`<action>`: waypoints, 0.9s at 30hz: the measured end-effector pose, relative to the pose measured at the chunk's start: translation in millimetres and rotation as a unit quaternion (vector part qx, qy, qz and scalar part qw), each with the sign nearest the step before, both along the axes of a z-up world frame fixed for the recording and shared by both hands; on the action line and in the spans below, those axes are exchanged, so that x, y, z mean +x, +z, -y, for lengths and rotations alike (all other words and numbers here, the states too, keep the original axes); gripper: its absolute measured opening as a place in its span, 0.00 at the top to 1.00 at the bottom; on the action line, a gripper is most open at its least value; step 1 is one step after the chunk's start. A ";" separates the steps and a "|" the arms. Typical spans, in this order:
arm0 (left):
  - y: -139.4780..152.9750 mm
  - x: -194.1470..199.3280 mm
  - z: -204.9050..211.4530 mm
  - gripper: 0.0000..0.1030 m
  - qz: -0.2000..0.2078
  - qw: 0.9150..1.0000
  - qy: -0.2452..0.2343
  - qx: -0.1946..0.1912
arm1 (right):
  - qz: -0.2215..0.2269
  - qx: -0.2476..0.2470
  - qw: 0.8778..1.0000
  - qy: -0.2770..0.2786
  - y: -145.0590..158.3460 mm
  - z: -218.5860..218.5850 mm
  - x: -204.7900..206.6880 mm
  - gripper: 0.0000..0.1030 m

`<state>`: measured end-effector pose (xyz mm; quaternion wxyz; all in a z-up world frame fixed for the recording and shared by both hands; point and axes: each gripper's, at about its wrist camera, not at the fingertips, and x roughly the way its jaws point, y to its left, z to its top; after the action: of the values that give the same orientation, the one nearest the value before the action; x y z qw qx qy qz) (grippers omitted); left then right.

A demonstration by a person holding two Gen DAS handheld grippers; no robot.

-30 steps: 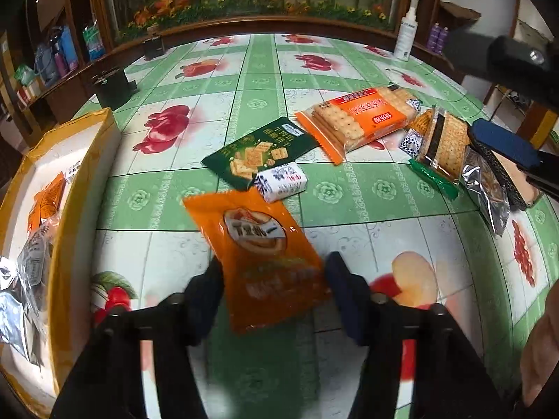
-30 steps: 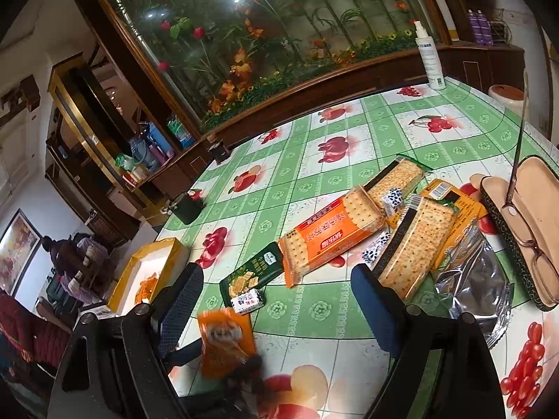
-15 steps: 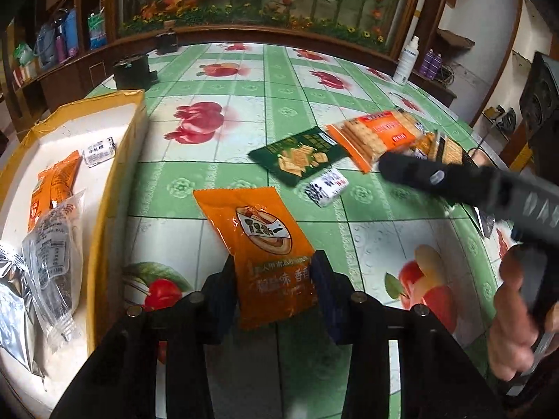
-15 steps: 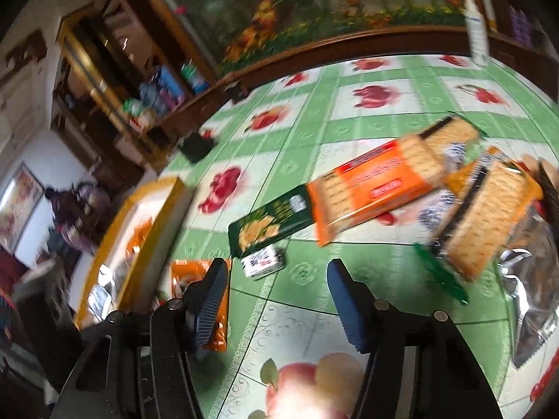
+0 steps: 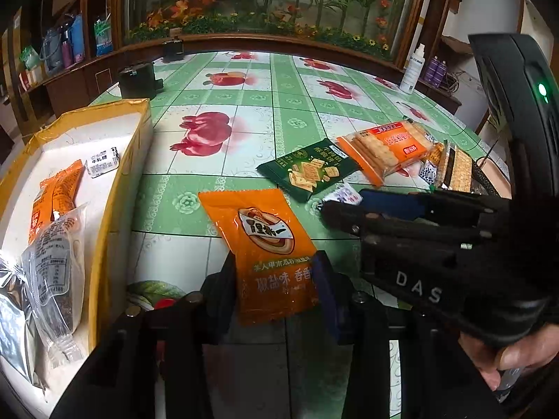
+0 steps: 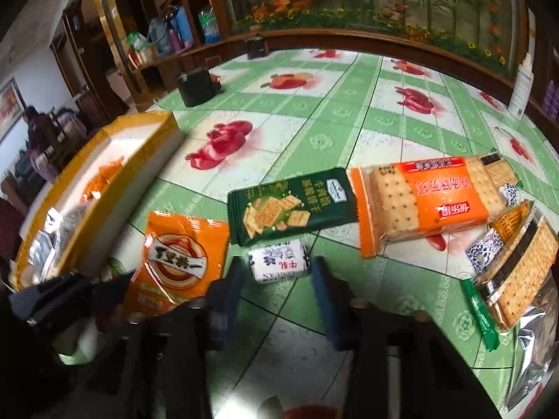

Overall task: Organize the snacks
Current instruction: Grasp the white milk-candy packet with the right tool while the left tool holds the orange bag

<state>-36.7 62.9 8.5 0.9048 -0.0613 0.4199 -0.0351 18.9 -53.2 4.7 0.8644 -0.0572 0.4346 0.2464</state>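
While the left gripper (image 5: 276, 288) clamps the near end of an orange snack packet (image 5: 262, 241) on the table, the right gripper (image 6: 276, 286) is closing around a small white wrapped candy (image 6: 278, 260), its pads apparently not yet pressing. Both look bound for the yellow-rimmed box (image 5: 111, 188) nearby, calling for a firm pinch, then a lift. The flat, crinkly packet lies beside the box.

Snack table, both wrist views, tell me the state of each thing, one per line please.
Left gripper: shut on the orange packet.
Orange packet: flat on the tablecloth, near end pinched.
Right gripper: closing around the white candy, pads not yet touching.
White candy: wrapped, lying loose between the fingers.
Green cracker pack: sealed, flat.
Orange cracker pack: sealed, lying on the table.
Yellow box: open, holding several snacks.
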 end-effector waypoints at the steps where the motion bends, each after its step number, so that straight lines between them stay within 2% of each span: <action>1: -0.1 0.9 0.0 0.61 0.000 1.000 0.001 0.001 | 0.001 0.000 1.000 0.002 0.3 -0.4 -0.4 0.66; 5: 0.5 3.3 0.5 0.58 -0.003 1.000 0.007 0.001 | 0.001 0.009 1.000 -0.004 3.9 5.9 -2.7 0.66; 6: 0.7 4.3 1.6 0.50 -0.005 1.000 0.005 0.001 | 0.004 0.013 1.000 -0.008 6.5 8.4 -3.5 0.66; 7: 0.7 6.3 3.5 0.36 -0.009 1.000 0.006 0.003 | 0.005 0.020 1.000 -0.013 9.3 12.4 -3.1 0.66; 8: 0.6 8.6 5.4 0.30 -0.013 1.000 0.011 0.008 | 0.004 0.028 0.999 -0.019 11.5 16.7 -1.7 0.66; 9: 0.3 11.0 7.3 0.29 -0.016 1.000 0.011 0.010 | 0.001 0.037 0.999 -0.027 13.4 22.7 -0.2 0.66; 12: -2.4 23.2 17.9 0.31 -0.029 0.998 0.014 0.050 | -0.004 0.050 0.998 -0.041 16.6 33.0 0.6 0.66; 13: -3.4 25.4 20.6 0.44 -0.024 0.997 0.020 0.068 | -0.003 0.055 0.997 -0.046 18.7 36.4 0.0 0.66; 14: -3.1 25.1 22.0 0.45 -0.016 0.997 0.022 0.073 | -0.001 0.060 0.997 -0.051 21.2 39.4 -0.9 0.66; 17: -2.5 23.9 23.1 0.50 -0.010 0.998 0.017 0.068 | 0.000 0.081 0.995 -0.058 28.3 45.9 -4.1 0.66; 23: 1.9 20.1 7.0 0.56 0.003 1.000 0.025 0.010 | -0.005 0.110 0.992 -0.066 33.3 51.4 -8.2 0.66; 27: 8.8 15.4 8.6 0.56 0.024 0.999 0.023 0.009 | -0.004 0.117 0.990 -0.073 34.3 53.8 -10.2 0.66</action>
<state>-21.3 54.3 17.3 0.9159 -0.0618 0.3965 -0.0121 8.6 -107.0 39.0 0.8789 0.0775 0.4094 0.2321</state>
